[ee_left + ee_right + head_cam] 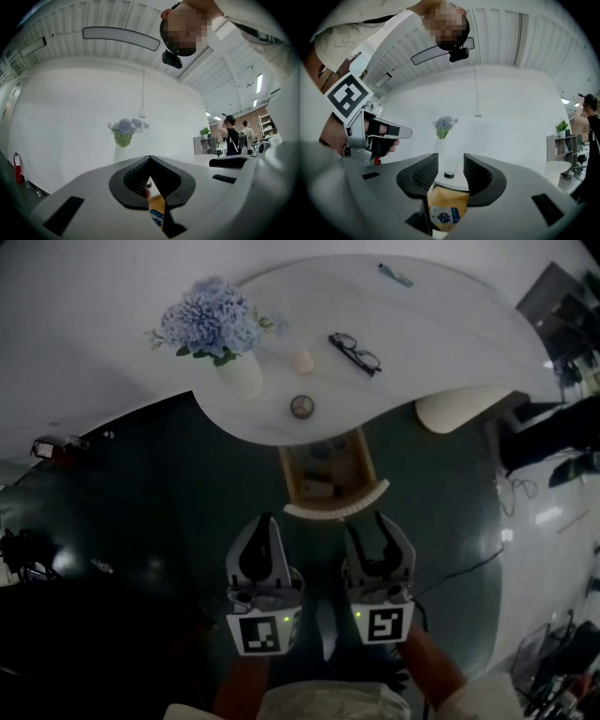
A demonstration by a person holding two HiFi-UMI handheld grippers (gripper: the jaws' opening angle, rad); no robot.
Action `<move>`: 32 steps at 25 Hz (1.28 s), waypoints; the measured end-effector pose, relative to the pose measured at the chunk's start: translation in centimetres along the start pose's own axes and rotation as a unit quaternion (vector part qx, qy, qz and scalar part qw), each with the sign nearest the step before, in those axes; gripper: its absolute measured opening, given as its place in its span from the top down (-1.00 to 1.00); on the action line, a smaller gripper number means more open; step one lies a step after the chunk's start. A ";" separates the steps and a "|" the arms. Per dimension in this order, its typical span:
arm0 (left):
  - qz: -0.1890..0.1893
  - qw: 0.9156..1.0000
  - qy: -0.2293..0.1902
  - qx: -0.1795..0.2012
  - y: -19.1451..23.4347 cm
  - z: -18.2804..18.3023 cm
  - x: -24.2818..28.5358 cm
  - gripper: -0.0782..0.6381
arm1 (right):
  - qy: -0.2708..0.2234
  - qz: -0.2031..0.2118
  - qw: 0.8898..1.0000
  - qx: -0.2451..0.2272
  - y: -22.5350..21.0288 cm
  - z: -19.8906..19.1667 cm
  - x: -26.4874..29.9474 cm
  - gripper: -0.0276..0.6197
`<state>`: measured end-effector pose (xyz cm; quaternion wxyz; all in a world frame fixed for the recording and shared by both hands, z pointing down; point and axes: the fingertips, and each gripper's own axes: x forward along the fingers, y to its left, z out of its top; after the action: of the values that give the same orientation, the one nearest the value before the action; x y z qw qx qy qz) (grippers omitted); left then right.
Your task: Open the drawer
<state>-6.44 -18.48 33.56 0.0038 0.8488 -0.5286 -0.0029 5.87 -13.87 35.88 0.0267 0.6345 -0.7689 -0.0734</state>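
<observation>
The white table (441,324) fills the top of my head view, and the drawer (336,509) hangs under its near edge, already drawn well out toward me with its wooden inside open to the camera. I judge the opening as good as done. Both tools are back from the curved white front, touching nothing. The left gripper (265,521) has its fingers pressed together and empty, and the right gripper (366,524) has its fingers spread with nothing between them. In the right gripper view (450,164) I look through that gap into the drawer (445,199). If I want more travel, I would bring the spread right jaws over the front lip and close on it squarely. Then I would draw straight back along the runners, level, without twisting the wrist, and keep the left tool clear. A smooth pull matters, since a jerk could rock the vase of flowers (225,343), shift the glasses (354,352), or slide the small packet (443,215) lying inside
</observation>
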 end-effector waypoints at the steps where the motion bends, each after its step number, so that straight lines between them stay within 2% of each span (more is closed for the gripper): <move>1: 0.001 1.000 -0.005 0.002 0.0 1.3 0.0 0.78 | -0.008 -0.001 1.000 -0.002 -0.1 1.5 0.3 0.43; 6: 0.009 0.999 -0.027 0.015 0.4 6.5 -1.2 0.78 | -0.054 -0.006 0.998 -0.012 -0.5 8.7 1.0 0.43; 15: 0.026 0.999 -0.047 0.008 1.8 11.9 -3.1 0.78 | -0.094 0.004 0.996 -0.008 -0.5 16.0 0.9 0.44; 24: 0.010 0.998 -0.060 0.015 1.6 14.0 -3.5 0.78 | -0.098 -0.006 0.995 -0.012 -0.7 18.7 0.9 0.83; 32: -0.013 0.998 -0.066 0.016 0.3 14.1 -2.4 0.78 | -0.077 -0.013 0.997 -0.024 -0.9 18.3 1.3 0.90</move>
<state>-7.86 -16.52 19.48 -0.0446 0.8534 -0.5170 -0.0502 4.06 -13.89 17.58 -0.0185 0.6362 -0.7584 -0.1406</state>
